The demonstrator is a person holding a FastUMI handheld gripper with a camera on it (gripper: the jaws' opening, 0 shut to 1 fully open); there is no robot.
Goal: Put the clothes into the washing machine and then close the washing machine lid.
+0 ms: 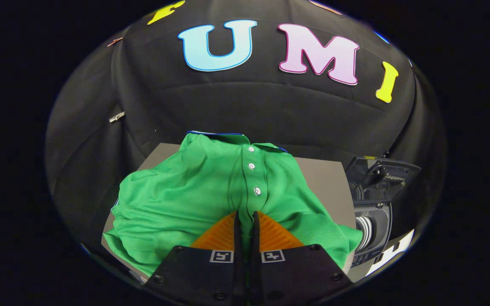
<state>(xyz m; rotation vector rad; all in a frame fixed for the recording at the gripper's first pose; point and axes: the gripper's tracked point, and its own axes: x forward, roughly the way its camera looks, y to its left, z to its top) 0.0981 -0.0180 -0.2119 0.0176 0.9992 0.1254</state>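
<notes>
A green polo shirt [202, 191] with white buttons lies spread on a grey table [326, 178]. My gripper [245, 219] is down on the shirt's button placket, its fingers nearly together with a fold of green cloth pinched between them. The washing machine [374, 204] stands to the right of the table, its lid [383, 176] raised and the drum opening showing below it.
Black cloth walls close in the booth behind and on both sides. The table's right edge lies close to the washing machine. The shirt's sleeve hangs near the table's right front corner.
</notes>
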